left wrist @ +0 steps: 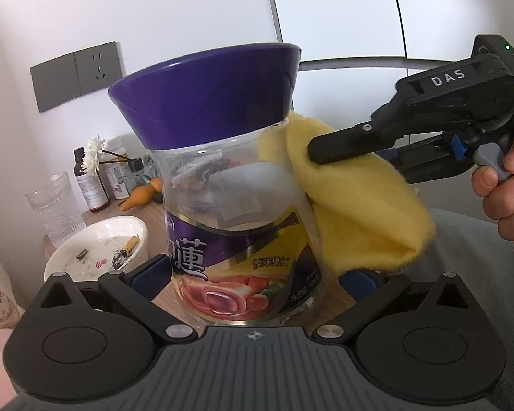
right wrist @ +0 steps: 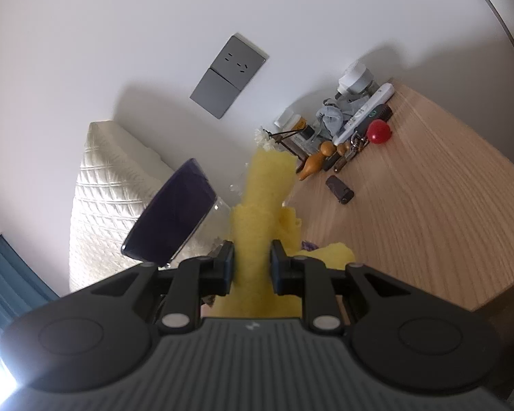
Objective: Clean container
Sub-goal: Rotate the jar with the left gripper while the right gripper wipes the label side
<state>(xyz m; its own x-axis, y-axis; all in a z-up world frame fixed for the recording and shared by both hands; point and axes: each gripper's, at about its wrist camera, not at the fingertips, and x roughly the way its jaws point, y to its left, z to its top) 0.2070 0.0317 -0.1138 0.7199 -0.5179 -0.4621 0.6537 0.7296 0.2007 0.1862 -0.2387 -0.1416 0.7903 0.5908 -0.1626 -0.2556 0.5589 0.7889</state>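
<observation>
Plainly, the move turns on the contact between the yellow cloth (left wrist: 356, 202) and the side of the container (left wrist: 229, 185). In the left wrist view the clear jar with the purple lid (left wrist: 205, 92) is held upright, its long axis running from 6 to 12 o'clock, and the left gripper (left wrist: 253, 274) is clenched on its lower body. The right gripper (right wrist: 251, 263) is clamped on the cloth, which is pressed against the jar's shoulder at about 3 o'clock, just under the lid. The jar appears to be lifted clear of the tabletop (right wrist: 428, 205). Room for wiping is judged open toward 12 and 6 o'clock along the wall. The white dish (left wrist: 96, 250) sits at 9 o'clock, the clutter further back.
</observation>
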